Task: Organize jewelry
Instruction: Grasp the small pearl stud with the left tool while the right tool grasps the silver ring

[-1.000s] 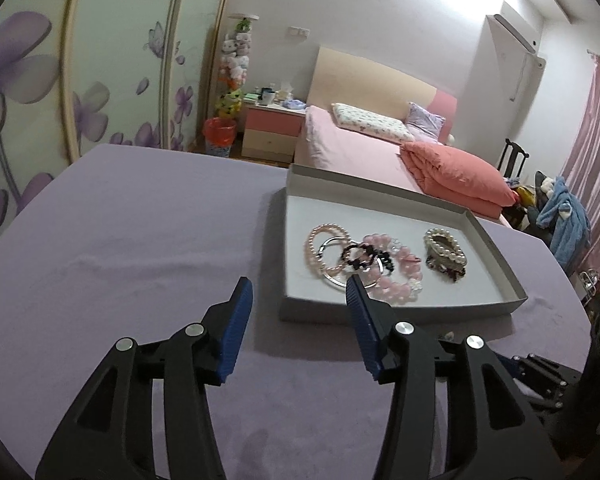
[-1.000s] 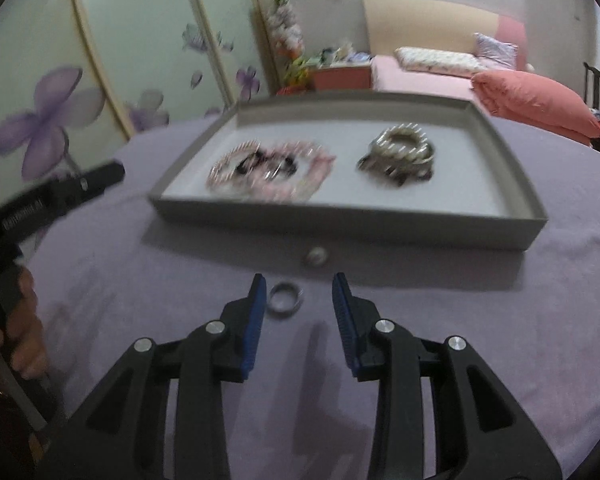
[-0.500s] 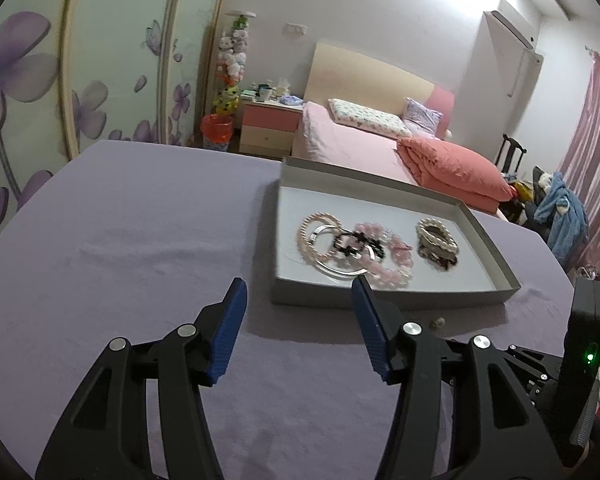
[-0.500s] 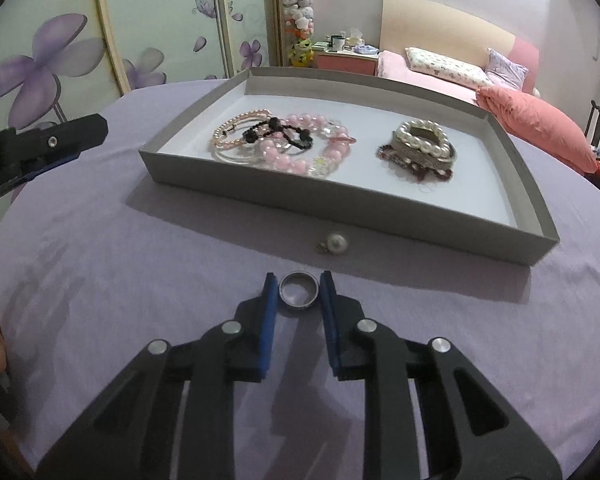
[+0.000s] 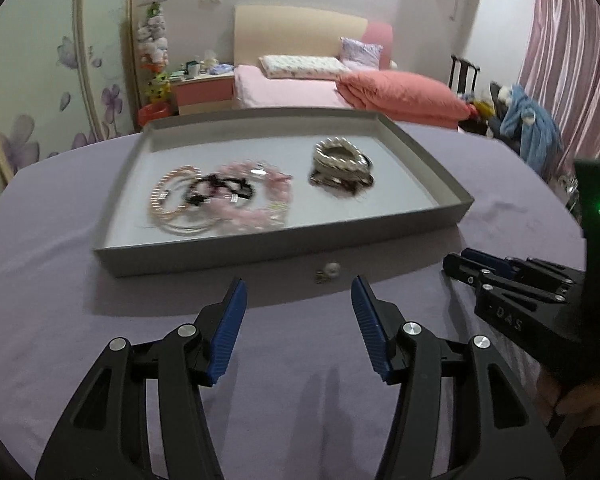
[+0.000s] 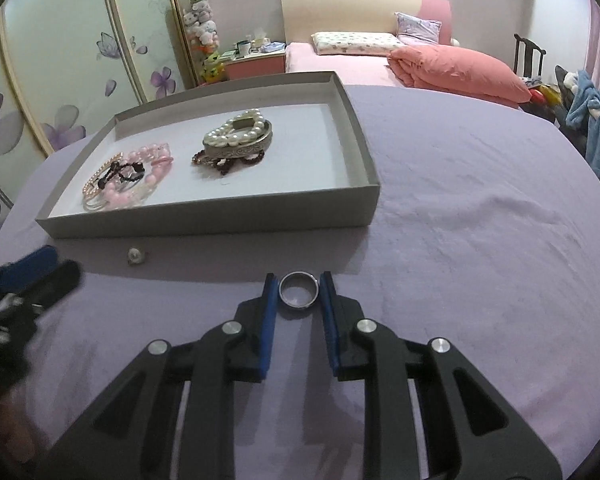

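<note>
Right wrist view: the purple-covered surface point(image 6: 480, 208) carries a shallow grey tray point(image 6: 208, 222) already holding a pink bead cluster point(image 6: 140, 178) and a pearl bracelet stack point(image 6: 240, 136). A second ago the right claw point(image 6: 299, 295) stood apart with the metal ring point(image 6: 299, 290) lying on the cloth ahead of its left pad; now both blue pads bear on the ring's sides, so the claw is clamped on the ring, which is held just in front of the tray's near wall. The judgement is that the pick-up step is complete and transfer into the tray is the remaining step for this item. Left wrist view: the left claw point(image 5: 296, 304) stands apart with nothing between its pads, and it has shifted from facing the tray's left end to facing the small pearl piece point(image 5: 330, 270), which lies on the cloth just outside the tray wall; this suggests that item is the next target. Whether the ring is clear of the cloth cannot be told. The pearl piece is too small to identify, and the bead cluster is motion-blurred in the left wrist view.
</note>
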A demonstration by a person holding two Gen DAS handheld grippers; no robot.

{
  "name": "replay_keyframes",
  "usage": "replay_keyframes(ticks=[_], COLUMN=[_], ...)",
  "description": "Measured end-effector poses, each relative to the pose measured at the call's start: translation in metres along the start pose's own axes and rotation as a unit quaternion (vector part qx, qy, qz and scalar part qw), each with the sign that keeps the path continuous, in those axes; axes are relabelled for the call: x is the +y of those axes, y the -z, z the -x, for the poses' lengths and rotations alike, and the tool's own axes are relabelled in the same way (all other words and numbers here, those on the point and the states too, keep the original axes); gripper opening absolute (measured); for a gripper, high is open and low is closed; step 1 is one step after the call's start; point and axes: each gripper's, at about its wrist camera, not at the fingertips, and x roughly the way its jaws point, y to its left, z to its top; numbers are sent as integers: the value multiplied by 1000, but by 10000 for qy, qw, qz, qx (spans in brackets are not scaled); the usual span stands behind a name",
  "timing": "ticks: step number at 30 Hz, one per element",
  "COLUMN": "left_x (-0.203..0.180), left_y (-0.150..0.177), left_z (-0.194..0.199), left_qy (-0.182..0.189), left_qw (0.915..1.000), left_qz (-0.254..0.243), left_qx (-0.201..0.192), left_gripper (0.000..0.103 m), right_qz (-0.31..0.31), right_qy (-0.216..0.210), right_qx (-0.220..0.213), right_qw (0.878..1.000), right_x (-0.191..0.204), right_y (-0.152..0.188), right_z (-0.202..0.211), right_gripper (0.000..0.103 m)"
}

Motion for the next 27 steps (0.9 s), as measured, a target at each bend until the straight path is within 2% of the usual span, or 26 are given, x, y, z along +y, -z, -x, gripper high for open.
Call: replay_keyframes(ticks=[8, 10, 14, 15, 17, 21, 27], left_x=[-20, -22, -19, -18, -16, -6, 31], left_y=[-5, -6, -7, -8, -8, -2, 20], left_z=[-28, -31, -38, -38, -38, -31, -6], left_qy=[-252, -337, -422, -435, -492, -604, -830], left_qw=[9993, 9989, 9983, 9983, 9980, 9974, 9957], left_qz=[-156, -203, -97, -70, -46, -31, -22], left_qx=[218, 251, 392, 386, 382, 395, 399], left_gripper=[53, 48, 28, 19, 15, 15, 15], right_qz=[-39, -34, -19, -15, 9, 135, 489], right_qy=[-135, -138, -132, -128, -121, -175, -432], right_qx=[-17, -17, -18, -17, -14, 1, 48], right_qw=[9999, 9999, 9999, 9999, 9999, 9998, 9979], right_x=[-3, -3, -2, -2, -1, 7, 32], right_y=[-2, -2, -2, -2, -1, 2, 8], right_z=[-3, -3, -3, -3, -3, -2, 1], right_gripper=[22, 22, 22, 22, 22, 22, 22])
